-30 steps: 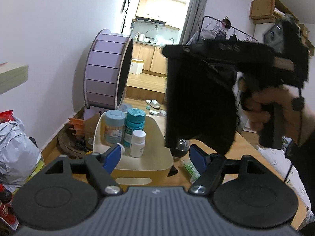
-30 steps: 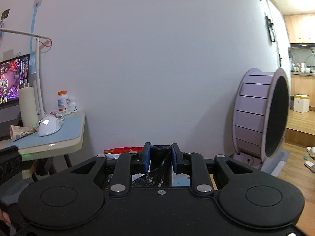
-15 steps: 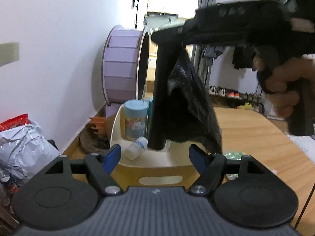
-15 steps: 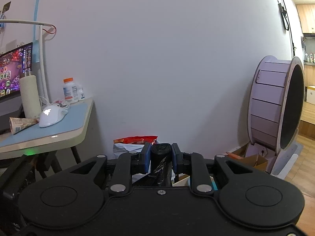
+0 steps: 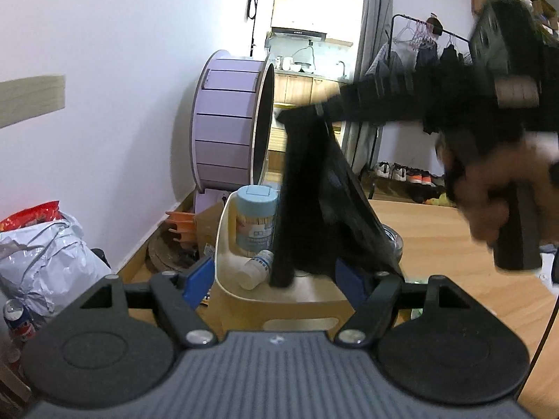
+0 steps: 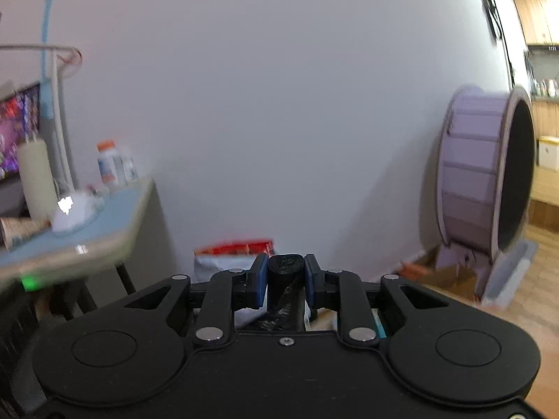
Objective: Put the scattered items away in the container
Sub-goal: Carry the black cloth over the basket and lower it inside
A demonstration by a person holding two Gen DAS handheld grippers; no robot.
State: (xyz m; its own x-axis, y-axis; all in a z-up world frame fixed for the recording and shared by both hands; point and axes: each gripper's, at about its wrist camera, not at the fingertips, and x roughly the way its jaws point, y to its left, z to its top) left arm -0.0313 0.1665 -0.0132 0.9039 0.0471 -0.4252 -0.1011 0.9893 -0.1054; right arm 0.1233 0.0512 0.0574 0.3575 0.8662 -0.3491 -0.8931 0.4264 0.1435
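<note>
In the left wrist view a cream container (image 5: 223, 244) stands on the wooden table (image 5: 436, 244). It holds a jar with a light blue cap (image 5: 255, 220) and a small white bottle (image 5: 256, 267) lying on its side. A black roll of bin bags (image 5: 297, 209) hangs upright with its lower end inside the container, and a loose bag sheet (image 5: 349, 216) trails from it. My right gripper (image 6: 284, 272) is shut on the roll's top (image 6: 284, 265); a hand (image 5: 489, 202) holds that gripper. My left gripper (image 5: 274, 279) is open, its pads flanking the container's near end.
A purple wheel (image 5: 227, 122) stands by the wall behind the container. A white plastic bag (image 5: 45, 255) and a soda can (image 5: 17, 317) lie at the left. A small green item (image 5: 417, 312) peeks out right of the container. The right wrist view shows a desk (image 6: 104, 216) at the left.
The right gripper has come down and leftward with the black roll, whose lower end now sits in the container. The small white bottle has gone from upright to lying down.
</note>
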